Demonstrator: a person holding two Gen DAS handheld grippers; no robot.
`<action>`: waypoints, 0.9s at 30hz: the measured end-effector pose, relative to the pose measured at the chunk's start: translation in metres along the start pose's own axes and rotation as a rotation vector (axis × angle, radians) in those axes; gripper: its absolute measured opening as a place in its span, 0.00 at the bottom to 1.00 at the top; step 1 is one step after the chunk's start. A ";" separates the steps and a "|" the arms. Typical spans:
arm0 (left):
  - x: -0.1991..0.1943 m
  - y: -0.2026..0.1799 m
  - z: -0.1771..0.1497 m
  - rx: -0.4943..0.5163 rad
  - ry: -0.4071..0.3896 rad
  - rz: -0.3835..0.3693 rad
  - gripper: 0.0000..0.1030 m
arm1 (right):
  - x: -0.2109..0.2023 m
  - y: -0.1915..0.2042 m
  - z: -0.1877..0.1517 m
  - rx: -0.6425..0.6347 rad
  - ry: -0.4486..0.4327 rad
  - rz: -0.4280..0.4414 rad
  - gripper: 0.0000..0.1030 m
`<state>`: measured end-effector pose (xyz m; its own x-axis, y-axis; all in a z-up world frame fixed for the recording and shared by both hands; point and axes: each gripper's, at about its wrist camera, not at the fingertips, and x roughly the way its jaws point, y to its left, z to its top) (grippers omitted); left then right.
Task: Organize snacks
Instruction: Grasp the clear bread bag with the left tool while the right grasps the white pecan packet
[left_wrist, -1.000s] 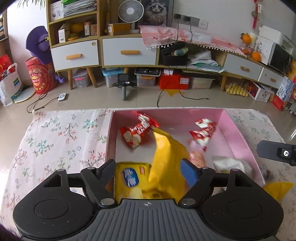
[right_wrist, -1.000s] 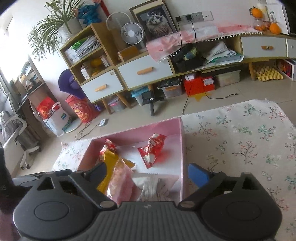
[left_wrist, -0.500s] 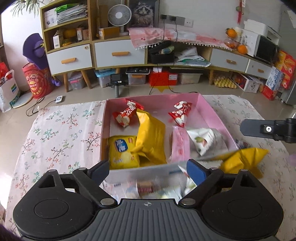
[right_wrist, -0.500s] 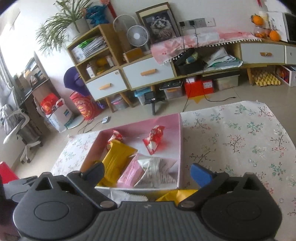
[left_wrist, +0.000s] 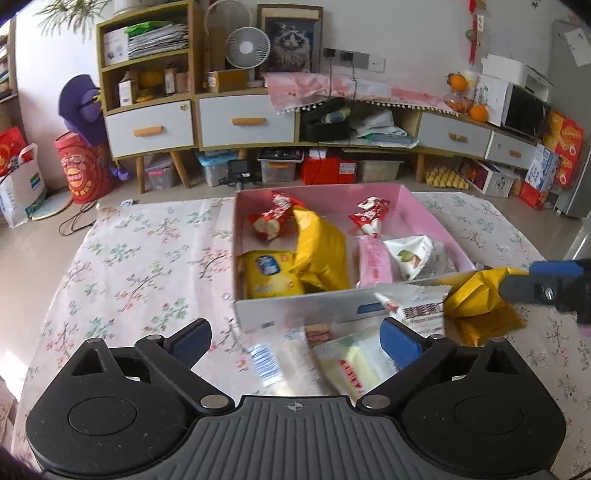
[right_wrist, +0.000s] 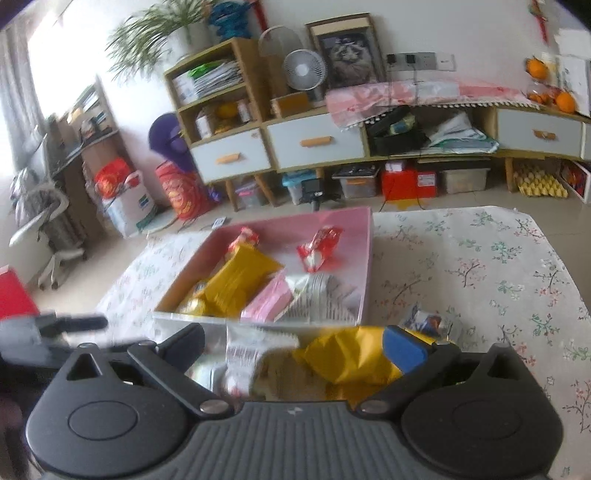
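Loose snack packets (left_wrist: 332, 354), several, lying on the tablecloth just in front of the pink box (left_wrist: 424, 214), at 6 o'clock from its near wall: a white packet with a striped label (left_wrist: 417, 306), a pale yellow-and-clear sachet (left_wrist: 351, 365), a small blue-striped one (left_wrist: 264, 363) and a crumpled yellow bag (left_wrist: 476, 295) at 4 o'clock from the box. You should expect all of these to be light, soft and crinkly; the film wrappers will likely slide on the cloth and on each other, and the contents may crush under a hard squeeze. Take each one across its narrow width near the middle, or by a sealed end seam, and close gently. Already in the box: two red-and-white packets (left_wrist: 273, 218) at the far end, a large yellow bag (left_wrist: 321, 251) in the middle, a yellow pouch with a blue badge (left_wrist: 267, 273) at the near left, a pink packet (left_wrist: 375, 260) and a white packet (left_wrist: 415, 254) at the near right. Your left gripper (left_wrist: 295, 336) hangs over the loose pile with its jaws spread wide, having just been opening; packets lie on the cloth under the gap, but neither pad presses on them. Your right gripper (right_wrist: 295, 343) is likewise wide apart and has just been opening, with the yellow bag (right_wrist: 347, 358) and the striped white packet (right_wrist: 243, 354) lying below it, ungripped. Floral tablecloth (left_wrist: 147, 258) beneath everything; sideboard with drawers (left_wrist: 221, 122) beyond, at 12 o'clock.
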<state>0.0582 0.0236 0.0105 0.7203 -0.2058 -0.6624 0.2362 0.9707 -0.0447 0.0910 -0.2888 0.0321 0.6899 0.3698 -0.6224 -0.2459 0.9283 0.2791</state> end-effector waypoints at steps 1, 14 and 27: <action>0.000 0.002 -0.002 -0.005 0.002 0.000 0.96 | -0.001 0.002 -0.003 -0.015 0.001 0.000 0.89; 0.016 0.009 -0.035 -0.123 0.068 -0.073 0.96 | 0.006 0.025 -0.028 -0.091 0.012 0.055 0.89; 0.034 0.016 -0.044 -0.235 0.144 -0.090 0.88 | 0.032 0.038 -0.037 -0.084 0.108 0.084 0.89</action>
<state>0.0580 0.0371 -0.0455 0.5996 -0.2891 -0.7463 0.1256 0.9549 -0.2690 0.0786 -0.2402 -0.0043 0.5886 0.4446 -0.6752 -0.3589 0.8921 0.2745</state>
